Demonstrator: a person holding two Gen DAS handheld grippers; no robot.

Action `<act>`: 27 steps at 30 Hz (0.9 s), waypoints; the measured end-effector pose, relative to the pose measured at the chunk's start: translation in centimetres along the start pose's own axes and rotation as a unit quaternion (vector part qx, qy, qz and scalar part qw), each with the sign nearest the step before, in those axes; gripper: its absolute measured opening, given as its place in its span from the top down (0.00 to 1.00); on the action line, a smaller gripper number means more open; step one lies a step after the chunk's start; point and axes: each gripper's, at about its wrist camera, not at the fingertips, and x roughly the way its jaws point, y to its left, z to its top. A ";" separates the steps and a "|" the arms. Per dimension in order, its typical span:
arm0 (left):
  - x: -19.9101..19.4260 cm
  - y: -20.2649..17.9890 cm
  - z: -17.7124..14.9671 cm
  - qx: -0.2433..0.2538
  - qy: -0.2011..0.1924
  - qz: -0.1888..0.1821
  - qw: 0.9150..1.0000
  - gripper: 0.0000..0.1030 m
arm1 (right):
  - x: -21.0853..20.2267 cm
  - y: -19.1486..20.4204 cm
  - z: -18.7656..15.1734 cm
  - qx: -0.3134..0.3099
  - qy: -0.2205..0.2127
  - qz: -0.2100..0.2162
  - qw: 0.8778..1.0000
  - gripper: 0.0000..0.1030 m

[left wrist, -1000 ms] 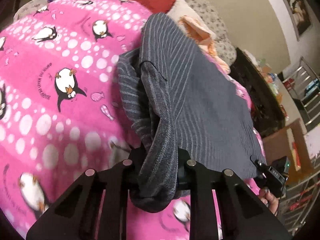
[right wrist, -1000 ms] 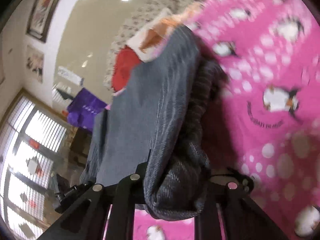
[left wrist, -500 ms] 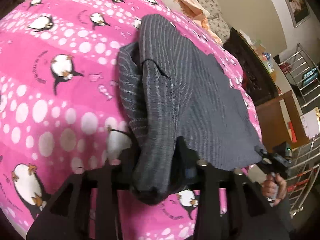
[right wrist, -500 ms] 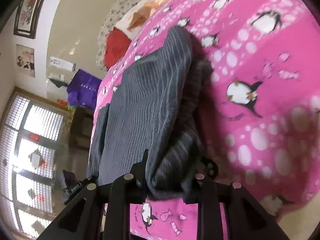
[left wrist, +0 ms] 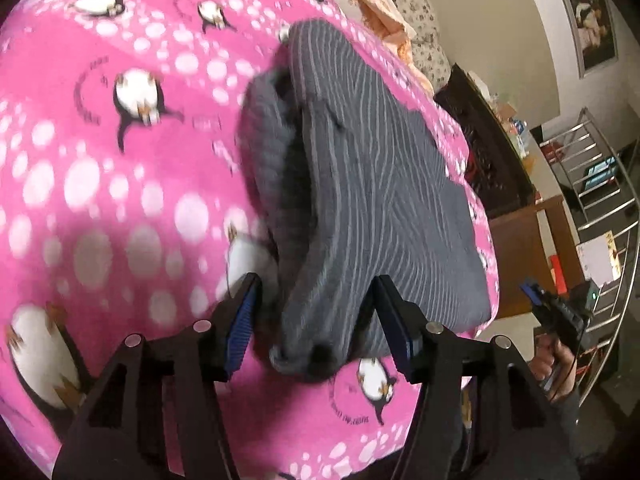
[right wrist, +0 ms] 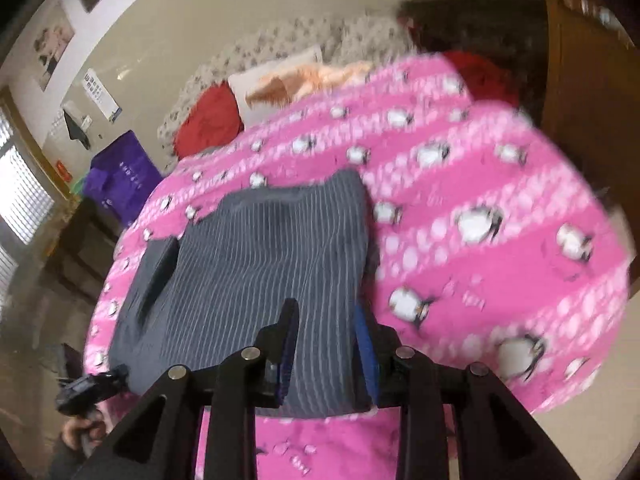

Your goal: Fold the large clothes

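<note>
A grey striped garment (left wrist: 372,184) lies folded on a bed under a pink penguin blanket (left wrist: 100,160), its near rolled edge reaching down to about 6 o'clock in the left wrist view. The left gripper (left wrist: 316,320) straddles that rolled edge: its jaws are opening, the blue pads standing clear on either side with the cloth between them but not pressed. Motion blur softens the blanket pattern and the fold's inner layers, so how many layers lie there cannot be told.

In the right wrist view the whole picture is smeared. The right gripper (right wrist: 326,344) hangs over the garment's (right wrist: 260,264) near edge, jaws opening, and the stripes show through the gap; whether the cloth sits between the pads or only lies behind them is hard to make out, though nothing looks pinched. A dark slot-like fold sits at 9 o'clock on the garment.

At 4 o'clock in the left view the other gripper and the hand (left wrist: 554,364) holding it are cut off by the rim. A red cushion (right wrist: 208,120) and an orange cloth (right wrist: 304,78) lie at the bed's head, near 11 and 12 o'clock.
</note>
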 end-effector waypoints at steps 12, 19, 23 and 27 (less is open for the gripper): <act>5.2 2.7 11.2 -0.007 0.035 -0.033 0.999 0.39 | 12.9 11.1 -1.4 -0.211 0.012 -0.045 0.976 0.74; 6.6 1.4 12.0 0.002 0.081 -0.085 0.993 0.37 | 18.1 8.9 -4.1 -0.246 0.016 -0.076 0.966 0.61; 6.5 1.1 11.6 0.025 0.061 -0.026 0.997 0.65 | 18.2 7.7 -4.4 -0.220 -0.002 -0.057 0.974 0.59; 6.1 0.2 11.0 0.038 0.022 0.042 0.998 0.75 | 18.3 8.1 -4.8 -0.230 -0.009 -0.067 0.971 0.59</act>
